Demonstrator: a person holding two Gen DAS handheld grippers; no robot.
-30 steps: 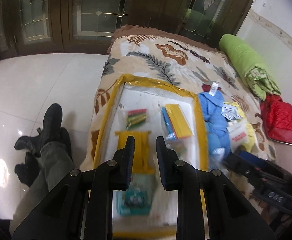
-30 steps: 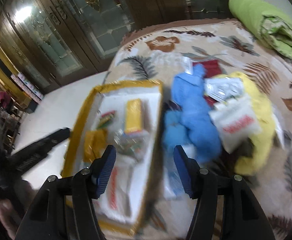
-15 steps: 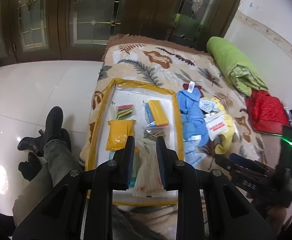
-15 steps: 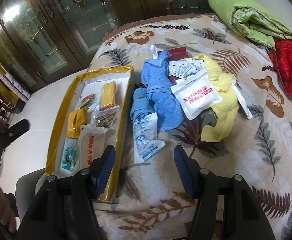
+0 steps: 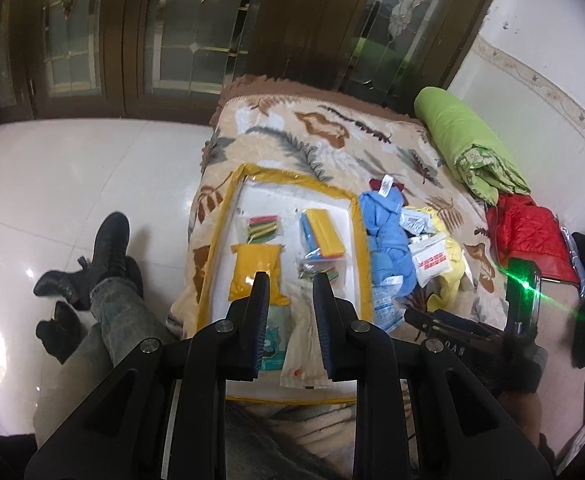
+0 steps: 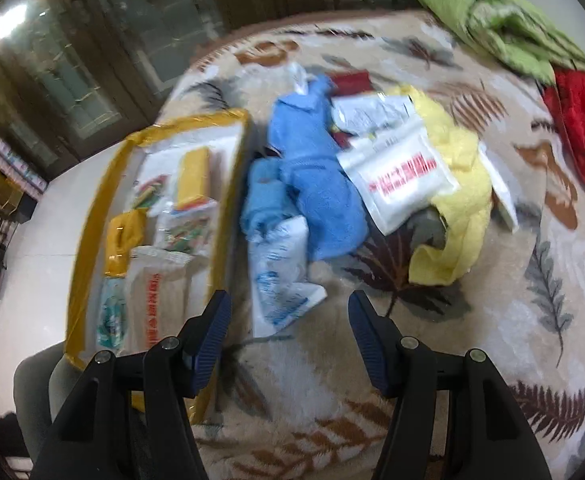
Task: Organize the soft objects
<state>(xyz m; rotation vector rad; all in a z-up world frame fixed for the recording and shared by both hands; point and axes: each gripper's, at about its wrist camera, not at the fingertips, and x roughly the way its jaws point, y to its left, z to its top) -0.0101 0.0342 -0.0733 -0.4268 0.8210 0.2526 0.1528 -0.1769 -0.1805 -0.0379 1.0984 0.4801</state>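
A yellow-rimmed storage bag [image 5: 228, 220] [image 6: 92, 216] lies open on the leaf-patterned blanket and holds several packets, among them a yellow pouch [image 5: 258, 274]. Beside it lie a blue towel [image 5: 386, 240] [image 6: 312, 176], a yellow towel [image 6: 460, 184], white packets with red print [image 6: 400, 176] and a white-blue packet [image 6: 280, 276]. My left gripper [image 5: 290, 280] hovers over the bag's near end, jaws a little apart and empty. My right gripper [image 6: 288, 300] is open and empty, just above the white-blue packet.
A rolled green quilt [image 5: 464, 148] [image 6: 492, 16] and a red padded item [image 5: 528, 236] [image 6: 584, 124] lie at the bed's far right. A person's legs and black boots [image 5: 104, 252] are left of the bed on white tiles. Dark glass-door cabinets stand behind.
Both grippers pulled back from the bed half a second ago. Since then the right gripper has moved forward and down toward the white-blue packet. The left view has changed little.
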